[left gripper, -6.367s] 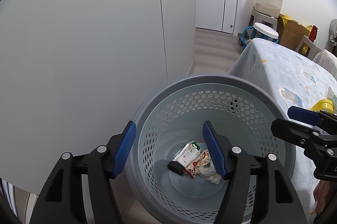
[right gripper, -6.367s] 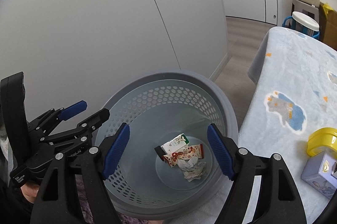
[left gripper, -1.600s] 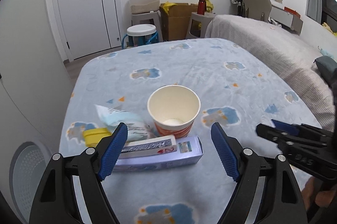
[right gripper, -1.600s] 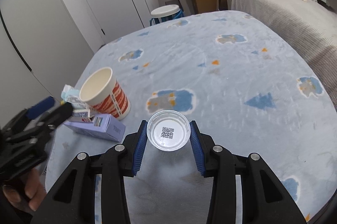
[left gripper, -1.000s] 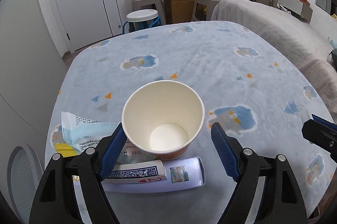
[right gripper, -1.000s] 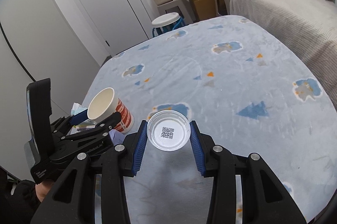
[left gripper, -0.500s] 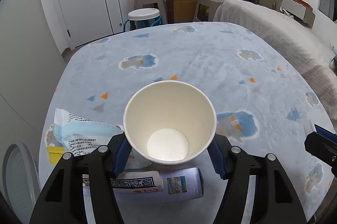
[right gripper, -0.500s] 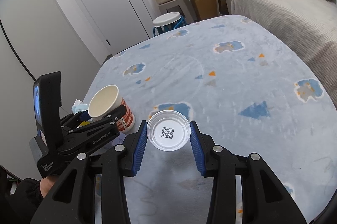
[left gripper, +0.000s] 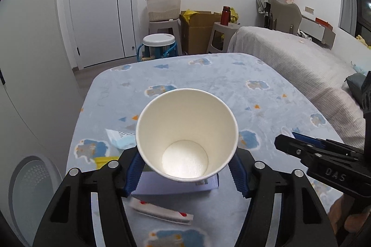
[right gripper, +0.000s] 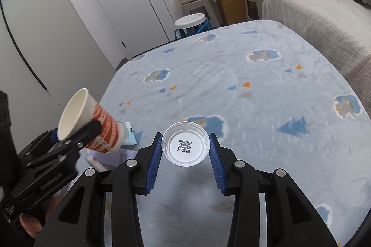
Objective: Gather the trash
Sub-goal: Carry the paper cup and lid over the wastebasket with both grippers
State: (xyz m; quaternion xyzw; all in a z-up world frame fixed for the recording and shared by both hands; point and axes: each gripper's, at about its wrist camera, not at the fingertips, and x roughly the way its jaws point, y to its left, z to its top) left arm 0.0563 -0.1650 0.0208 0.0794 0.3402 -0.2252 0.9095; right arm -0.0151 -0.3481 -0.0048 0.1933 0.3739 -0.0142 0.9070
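Left wrist view: we see the left gripper (left gripper: 186, 174) pinching a paper cup (left gripper: 187, 138) between its ribbed blue pads (left gripper: 132, 174), the pads pressed against the cup's tapered wall; the cup is lifted clear of the bedspread (left gripper: 208, 84). Its inside is plain white with a round flat bottom, and from the right wrist view its outside (right gripper: 102, 128) shows red-orange stripes and it tilts, mouth toward the upper left. Below the cup lies a pale lilac cardboard box (left gripper: 176, 186) on the fleecy light-blue bedspread printed with clouds and small triangles. Nearer the camera than the box lies a slim white carton with red marks (left gripper: 160, 211); left of the cup sits a crinkly blue-and-white plastic packet (left gripper: 119, 139) and a yellow thing (left gripper: 104, 160) we cannot identify. The perforated grey bin (left gripper: 32, 186) stands off the cup's lower left, on the floor. The right gripper (right gripper: 185, 150) squeezes a shallow clear plastic lid (right gripper: 185, 146), round, with a square code label at its centre.
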